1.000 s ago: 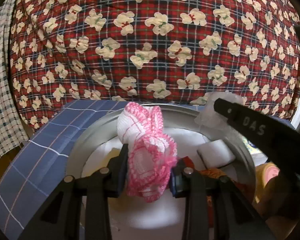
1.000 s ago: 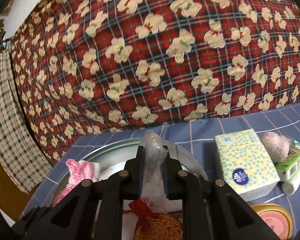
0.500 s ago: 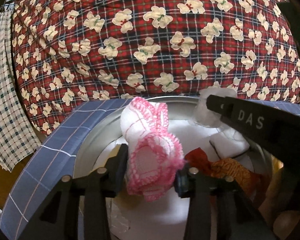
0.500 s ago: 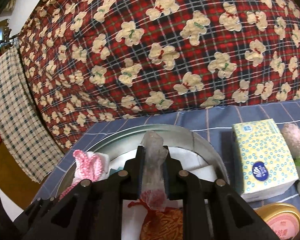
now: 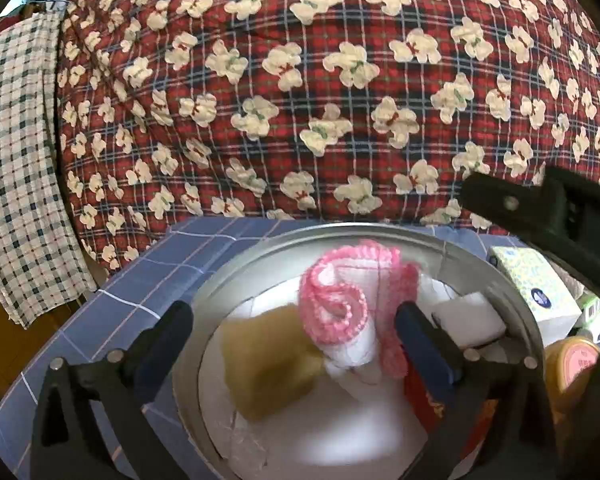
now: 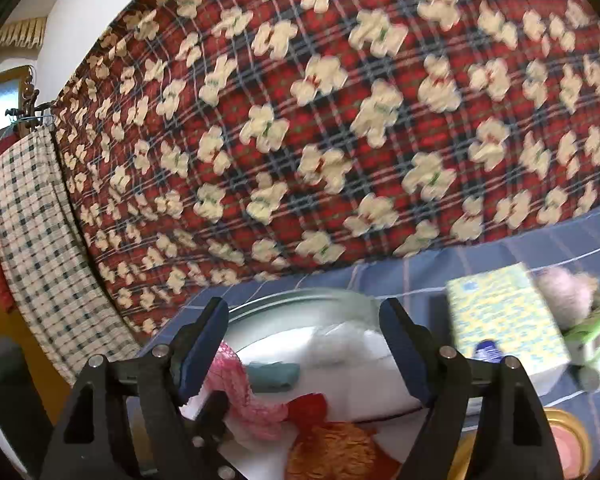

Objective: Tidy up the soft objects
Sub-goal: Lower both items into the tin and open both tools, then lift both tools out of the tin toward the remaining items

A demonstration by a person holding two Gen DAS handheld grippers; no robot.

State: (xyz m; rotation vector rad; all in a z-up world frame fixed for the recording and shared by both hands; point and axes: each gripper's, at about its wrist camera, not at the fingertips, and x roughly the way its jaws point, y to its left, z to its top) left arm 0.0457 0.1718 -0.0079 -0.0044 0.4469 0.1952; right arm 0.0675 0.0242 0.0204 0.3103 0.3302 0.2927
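- Both tongs have let go: left tongs stand wide apart, right tongs too (both empty).
- Pink-edged cloth lies in the round metal tray, beside a yellow sponge.

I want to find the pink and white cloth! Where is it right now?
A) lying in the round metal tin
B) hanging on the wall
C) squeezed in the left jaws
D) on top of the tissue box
A: the pink and white cloth lies inside the round metal tin, and the left gripper has its jaws spread wide, not squeezing it.
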